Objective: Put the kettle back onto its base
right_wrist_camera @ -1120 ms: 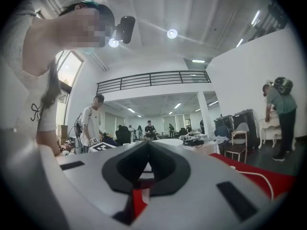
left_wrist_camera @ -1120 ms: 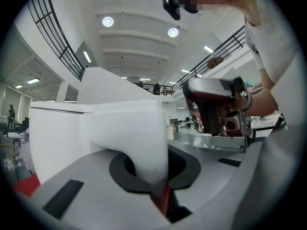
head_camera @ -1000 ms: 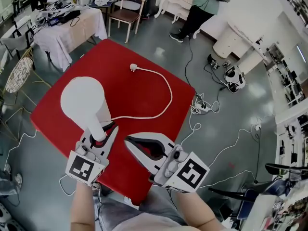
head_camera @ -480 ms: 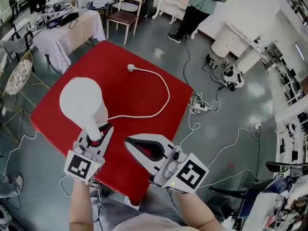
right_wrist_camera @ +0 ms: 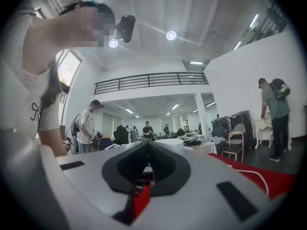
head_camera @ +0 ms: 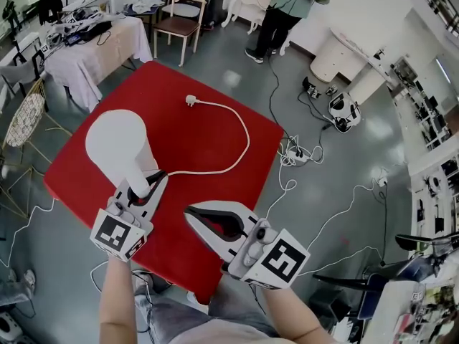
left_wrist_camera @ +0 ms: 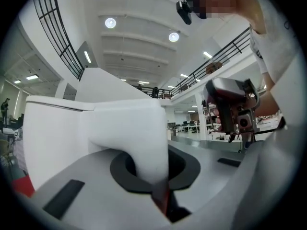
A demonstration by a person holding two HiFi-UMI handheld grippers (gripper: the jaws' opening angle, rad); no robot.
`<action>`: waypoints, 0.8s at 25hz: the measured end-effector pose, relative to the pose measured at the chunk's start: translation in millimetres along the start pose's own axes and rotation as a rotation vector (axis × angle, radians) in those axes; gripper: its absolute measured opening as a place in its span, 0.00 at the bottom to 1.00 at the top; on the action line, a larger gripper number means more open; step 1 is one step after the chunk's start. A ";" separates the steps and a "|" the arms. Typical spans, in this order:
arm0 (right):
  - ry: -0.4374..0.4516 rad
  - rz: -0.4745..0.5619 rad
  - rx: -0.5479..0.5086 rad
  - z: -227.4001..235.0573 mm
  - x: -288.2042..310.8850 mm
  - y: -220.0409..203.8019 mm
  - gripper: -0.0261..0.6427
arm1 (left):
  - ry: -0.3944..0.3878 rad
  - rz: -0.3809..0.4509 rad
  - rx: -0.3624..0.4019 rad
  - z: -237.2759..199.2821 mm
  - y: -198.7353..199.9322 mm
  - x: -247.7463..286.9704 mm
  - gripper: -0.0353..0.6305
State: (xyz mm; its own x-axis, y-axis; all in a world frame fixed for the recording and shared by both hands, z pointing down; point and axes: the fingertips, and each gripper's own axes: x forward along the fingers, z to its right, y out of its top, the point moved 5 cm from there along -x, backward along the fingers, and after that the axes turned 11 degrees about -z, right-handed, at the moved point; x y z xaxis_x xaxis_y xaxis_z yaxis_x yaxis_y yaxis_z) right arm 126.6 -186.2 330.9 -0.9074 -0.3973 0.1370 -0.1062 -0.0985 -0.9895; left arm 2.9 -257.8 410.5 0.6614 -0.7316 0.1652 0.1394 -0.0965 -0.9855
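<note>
Observing my left gripper (head_camera: 145, 186) clamped on the handle (left_wrist_camera: 144, 143) of the white kettle (head_camera: 115, 140), jaws just tightened further. The kettle is over the left part of the red table (head_camera: 208, 142). My right gripper (head_camera: 192, 213) is level beside it, jaws together and empty.

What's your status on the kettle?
Left gripper shut on kettle handle, just tightened. Right gripper shut, empty. Cord trails right across table, nothing blocking.

Bright ceiling lamps (left_wrist_camera: 111, 23), soft shadows, fisheye-warped dark edges, blurred foreground
</note>
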 end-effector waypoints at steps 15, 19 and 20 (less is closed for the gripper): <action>-0.002 -0.008 -0.002 0.2 3.5 0.1 0.05 | 0.008 -0.056 0.029 -9.0 -13.0 7.3 0.09; 0.000 -0.006 -0.002 -1.0 6.5 1.3 0.05 | -0.012 -0.108 0.063 -8.6 -16.9 -0.1 0.16; 0.000 -0.005 -0.001 -1.1 8.3 2.1 0.05 | -0.022 -0.116 0.065 -9.5 -16.7 -2.5 0.18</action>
State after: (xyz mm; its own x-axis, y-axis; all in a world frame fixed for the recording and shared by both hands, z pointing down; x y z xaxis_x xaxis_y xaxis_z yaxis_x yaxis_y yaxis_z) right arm 118.4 -188.7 329.9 -0.9070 -0.3965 0.1421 -0.1115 -0.0993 -0.9888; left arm -8.1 -260.8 426.2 0.6536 -0.7033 0.2795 0.2626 -0.1356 -0.9553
